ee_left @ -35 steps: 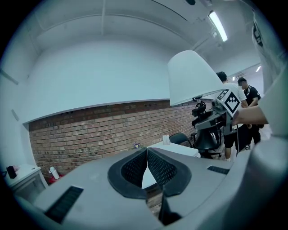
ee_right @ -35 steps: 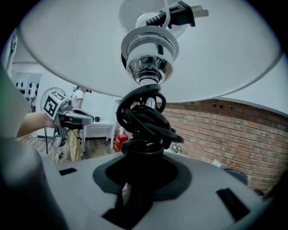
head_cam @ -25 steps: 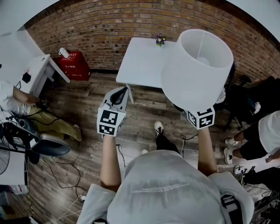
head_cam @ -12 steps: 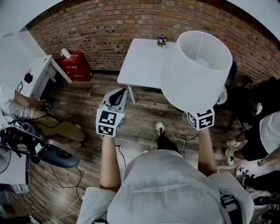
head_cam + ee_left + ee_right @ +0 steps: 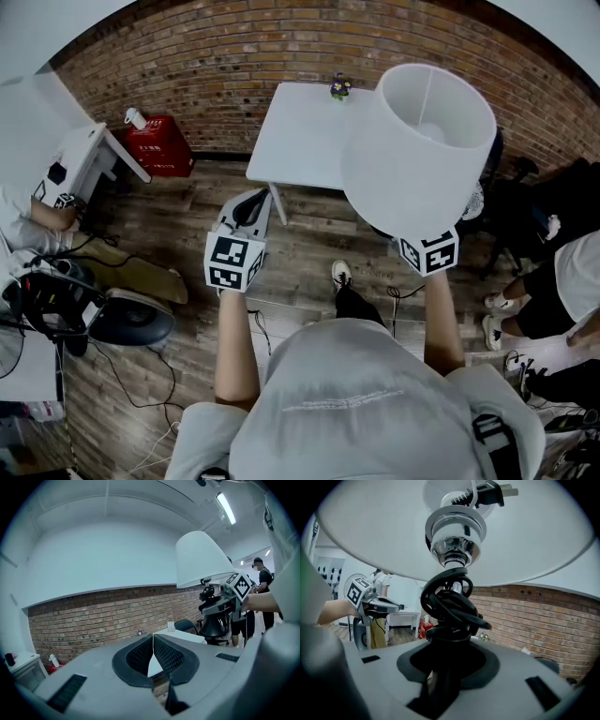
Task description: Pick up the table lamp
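The table lamp has a big white shade (image 5: 420, 150) and is held in the air at the right, over the floor and the table's right edge. My right gripper (image 5: 445, 667) is shut on its dark stem (image 5: 443, 677), just under a coil of black cord (image 5: 452, 609) and the chrome socket (image 5: 454, 538). The plug (image 5: 490, 494) lies inside the shade. In the head view only the right gripper's marker cube (image 5: 429, 251) shows below the shade. My left gripper (image 5: 251, 208) is shut and empty, hanging over the wooden floor left of the lamp. The left gripper view shows the shade (image 5: 201, 559) to the right.
A white table (image 5: 305, 131) stands against the brick wall with a small purple flower pot (image 5: 339, 87) at its far edge. A red box (image 5: 157, 141) and a white desk (image 5: 80, 159) are at the left. Seated people, chairs and cables flank both sides.
The lamp and both grippers have stayed nearly still. At the left, the person and the dark chair have shifted a little.
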The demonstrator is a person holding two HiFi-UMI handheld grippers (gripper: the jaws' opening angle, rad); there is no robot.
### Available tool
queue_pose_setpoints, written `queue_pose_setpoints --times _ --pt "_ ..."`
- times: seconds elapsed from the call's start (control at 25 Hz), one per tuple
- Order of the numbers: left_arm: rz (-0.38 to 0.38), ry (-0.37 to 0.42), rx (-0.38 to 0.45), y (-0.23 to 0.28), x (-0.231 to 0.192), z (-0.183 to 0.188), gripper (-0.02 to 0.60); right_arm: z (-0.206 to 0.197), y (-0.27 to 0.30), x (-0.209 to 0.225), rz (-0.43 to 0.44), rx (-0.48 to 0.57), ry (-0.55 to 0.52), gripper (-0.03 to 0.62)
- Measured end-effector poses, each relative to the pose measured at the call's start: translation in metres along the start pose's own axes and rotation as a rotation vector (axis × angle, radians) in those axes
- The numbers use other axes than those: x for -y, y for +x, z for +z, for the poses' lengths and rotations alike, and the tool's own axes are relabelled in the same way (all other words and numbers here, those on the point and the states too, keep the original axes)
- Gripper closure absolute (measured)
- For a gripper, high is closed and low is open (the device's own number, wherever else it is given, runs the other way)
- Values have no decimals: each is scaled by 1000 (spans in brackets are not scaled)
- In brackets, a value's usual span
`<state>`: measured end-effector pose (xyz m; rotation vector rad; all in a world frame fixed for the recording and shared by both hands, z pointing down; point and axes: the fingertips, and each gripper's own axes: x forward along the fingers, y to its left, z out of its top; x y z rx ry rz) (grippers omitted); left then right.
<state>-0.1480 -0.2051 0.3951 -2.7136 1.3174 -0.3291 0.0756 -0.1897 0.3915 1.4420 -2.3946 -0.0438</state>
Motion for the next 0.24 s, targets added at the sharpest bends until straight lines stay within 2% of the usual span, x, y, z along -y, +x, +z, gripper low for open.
queue_pose_setpoints --times 0.24 --pt "-9 -7 1 3 4 0 568 -4 -2 2 3 -9 10 473"
